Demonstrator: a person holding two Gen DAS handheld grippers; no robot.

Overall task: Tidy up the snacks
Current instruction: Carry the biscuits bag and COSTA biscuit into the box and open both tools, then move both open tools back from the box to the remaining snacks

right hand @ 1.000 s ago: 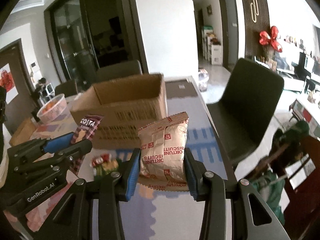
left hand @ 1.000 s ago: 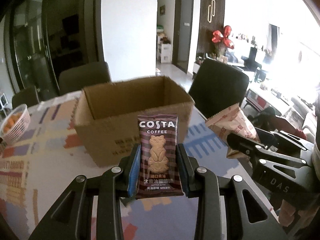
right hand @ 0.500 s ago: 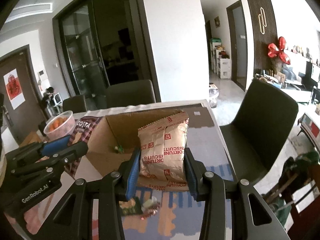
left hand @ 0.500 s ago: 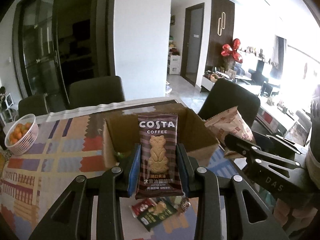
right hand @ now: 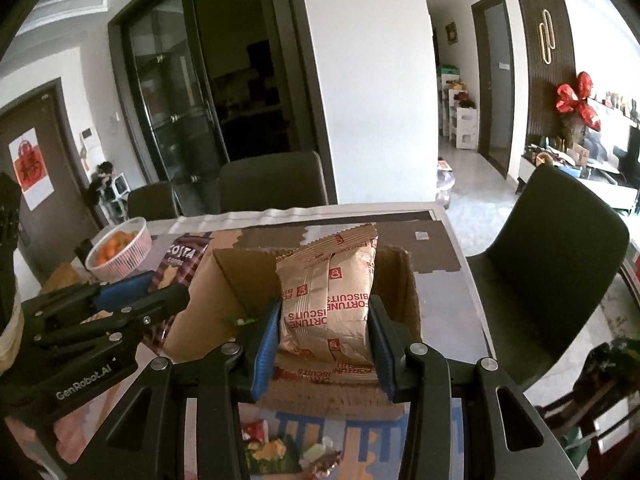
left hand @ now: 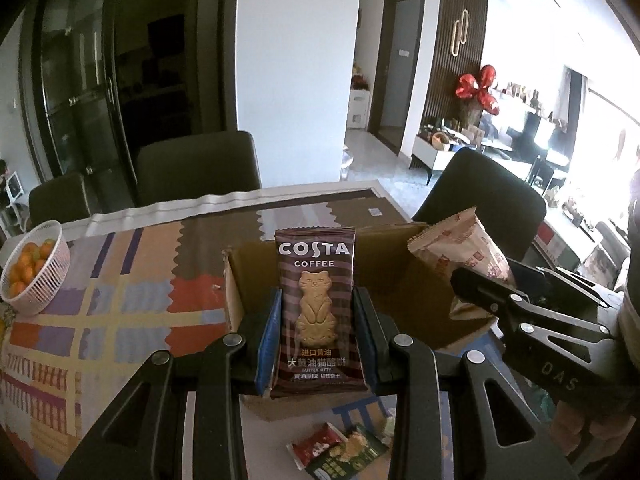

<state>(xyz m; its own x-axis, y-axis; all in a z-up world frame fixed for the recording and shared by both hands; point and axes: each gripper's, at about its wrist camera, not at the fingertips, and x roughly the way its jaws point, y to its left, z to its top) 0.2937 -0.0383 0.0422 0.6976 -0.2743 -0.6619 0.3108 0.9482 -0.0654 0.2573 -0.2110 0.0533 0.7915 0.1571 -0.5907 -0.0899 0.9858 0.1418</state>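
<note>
Holding one snack in each claw, I have both packets raised in front of the open cardboard box [left hand: 400, 280] on the patterned tablecloth [left hand: 120, 312]. My left gripper [left hand: 316, 344] is clenched on the Costa biscuit packet [left hand: 315, 308], pads pressing its two long edges around the lower half, the packet upright with the cat print facing me. My right gripper [right hand: 326, 348] is clenched on the fortune biscuits bag [right hand: 326, 300], pads against its flanks low on the bag, its crimped top standing free above.

Both look very light to me. The Costa packet is thin and flat, likely a single hard biscuit inside, so I judge it brittle: a side pinch along the edges suits it better than squeezing the face. Its glossy film may slip if I loosen even a little. The fortune bag is puffy and soft, its film creased where the pads bear on it; the contents should crush easily, so a gentle hold on the flanks is right, and the crimped seam would be a safer place if I had to regrip.

A few more wrapped snacks [left hand: 340, 448] lie on the cloth near the box's front wall, under my fingers. A white basket of oranges [left hand: 32, 268] sits well apart at the left
</note>
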